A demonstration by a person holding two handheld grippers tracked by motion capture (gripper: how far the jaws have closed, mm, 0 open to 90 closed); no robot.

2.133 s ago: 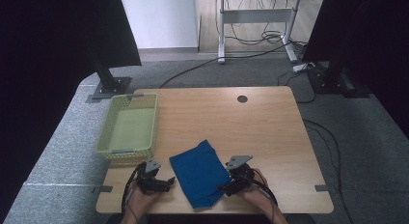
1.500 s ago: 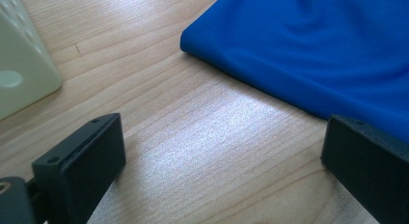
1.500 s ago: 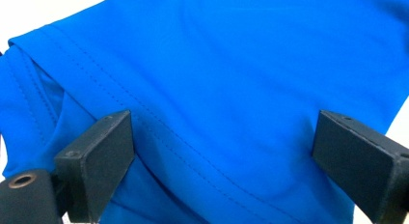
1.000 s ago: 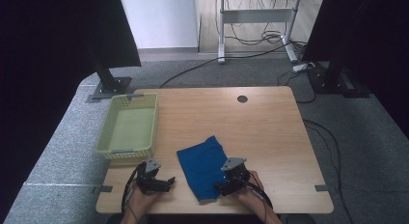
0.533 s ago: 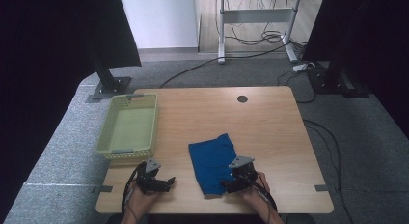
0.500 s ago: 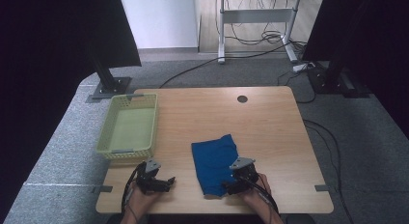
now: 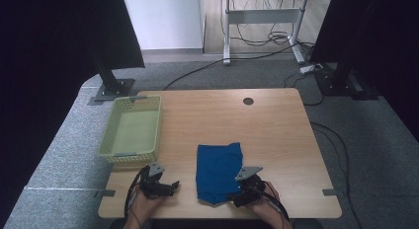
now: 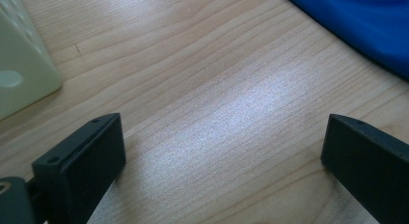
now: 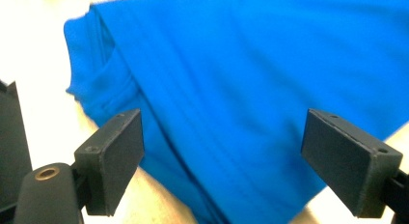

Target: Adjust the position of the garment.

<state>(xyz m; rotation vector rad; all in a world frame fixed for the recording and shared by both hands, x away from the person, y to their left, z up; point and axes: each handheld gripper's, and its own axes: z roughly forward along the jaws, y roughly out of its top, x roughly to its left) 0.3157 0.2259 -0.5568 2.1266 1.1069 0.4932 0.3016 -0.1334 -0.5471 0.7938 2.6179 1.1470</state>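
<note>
Shifting rightward since the earlier frame, the blue cloth [image 7: 219, 171] is now lying squarer, well right of the green basket [image 7: 131, 128]. Right gripper [image 7: 240, 193] is hovering at the cloth's near edge, jaws apart and just closing slightly with nothing pinched, probably lining up a fold; left gripper [image 7: 170, 185] is waiting agape beside the cloth

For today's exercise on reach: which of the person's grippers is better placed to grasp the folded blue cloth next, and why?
Probably the right gripper: its open jaws hang over the near edge of the folded blue cloth. The left gripper, also open, sits over bare wooden table, with the cloth off to one side.
</note>
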